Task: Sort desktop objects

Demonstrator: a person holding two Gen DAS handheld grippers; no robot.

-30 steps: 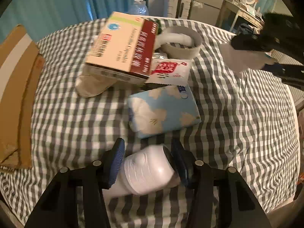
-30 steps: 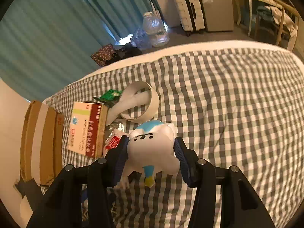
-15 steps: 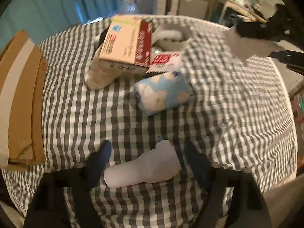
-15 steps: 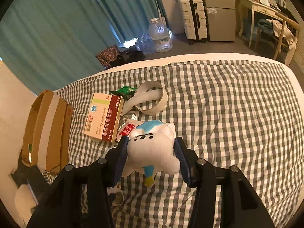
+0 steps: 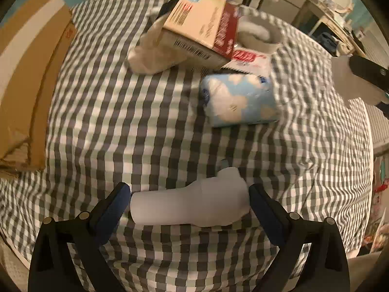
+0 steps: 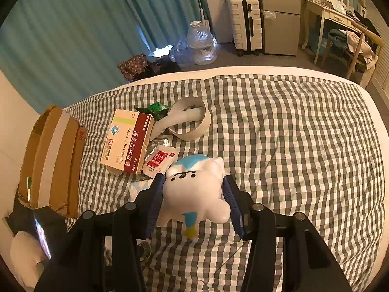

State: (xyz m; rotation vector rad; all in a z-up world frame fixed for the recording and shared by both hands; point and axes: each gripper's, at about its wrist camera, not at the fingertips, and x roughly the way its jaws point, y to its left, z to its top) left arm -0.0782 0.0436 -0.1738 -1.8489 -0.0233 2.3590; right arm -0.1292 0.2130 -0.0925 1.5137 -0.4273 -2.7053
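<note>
Fingers first: the left gripper point(image 5: 188, 209) has its blue pads point(image 5: 114, 206) spread wide and still opening, and the white bottle point(image 5: 192, 204) lies on its side between them on the checked cloth point(image 5: 97, 121), close to the near edge, neither pad pressing on it. Over at the cloth's left edge sits a cardboard box point(image 5: 29, 73), taped down the middle. Moving right, toward the far edge, there's the pile: a crumpled white bag point(image 5: 153, 56), a medicine carton point(image 5: 201, 31) tilted on top of it, a red-and-white sachet point(image 5: 248, 58) poking out beside the carton, and a white ring point(image 5: 262, 34) with a white tube lying through it. Just in front of the sachet, a blue tissue pack point(image 5: 238, 102) with clouds on it (blurred in this view). And on the right, the right gripper point(image 6: 193, 204) is pinching a white toy figure point(image 6: 194, 194) by its sides, both pads tight against it, the toy held above the cloth near the pile.
</note>
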